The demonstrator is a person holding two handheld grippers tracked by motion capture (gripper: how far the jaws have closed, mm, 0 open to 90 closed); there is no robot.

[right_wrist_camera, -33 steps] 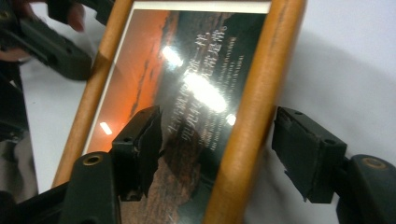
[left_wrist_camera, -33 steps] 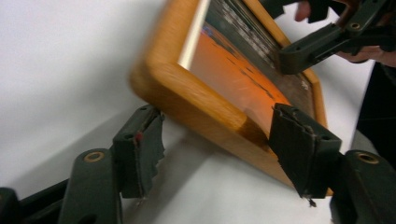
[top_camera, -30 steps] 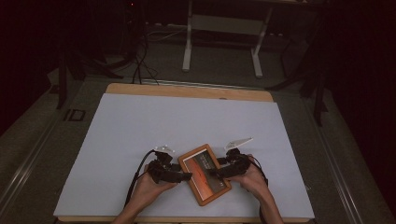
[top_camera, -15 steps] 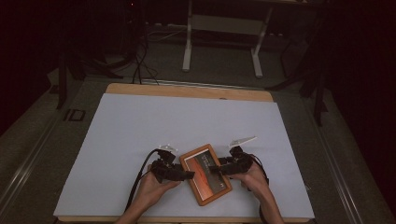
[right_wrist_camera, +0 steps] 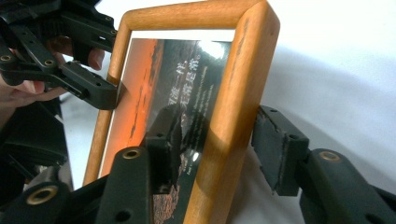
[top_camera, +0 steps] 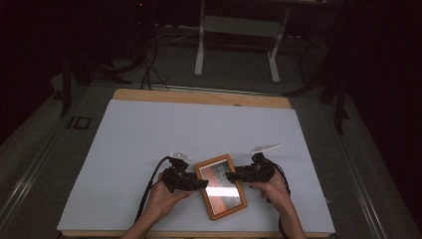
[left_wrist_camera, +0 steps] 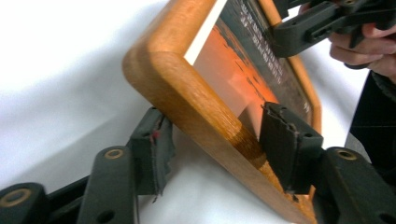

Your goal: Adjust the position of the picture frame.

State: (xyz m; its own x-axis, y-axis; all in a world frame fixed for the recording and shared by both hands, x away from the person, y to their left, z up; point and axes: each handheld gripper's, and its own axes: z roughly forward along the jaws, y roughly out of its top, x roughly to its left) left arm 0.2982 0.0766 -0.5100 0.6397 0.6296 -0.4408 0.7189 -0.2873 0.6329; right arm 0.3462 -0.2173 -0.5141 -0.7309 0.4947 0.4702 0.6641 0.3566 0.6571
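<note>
I have the rounded-corner wooden picture frame with an orange-and-dark print (top_camera: 220, 186) lying near the surface's (top_camera: 149, 129) front edge, long axis running from eleven to five o'clock. My left claw (top_camera: 203, 184) straddles its nine-o'clock rail, my right claw (top_camera: 230, 175) its three-o'clock rail – both equally near. Both claws have just been closing, each with a rail between the pads – a gap remains, so nothing is gripped yet.

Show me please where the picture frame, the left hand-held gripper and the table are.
picture frame (top_camera: 220, 186), high view, on its glass
left hand-held gripper (top_camera: 203, 184), high view, at its jaw tips
table (top_camera: 199, 129), high view, on its bare white top
</note>
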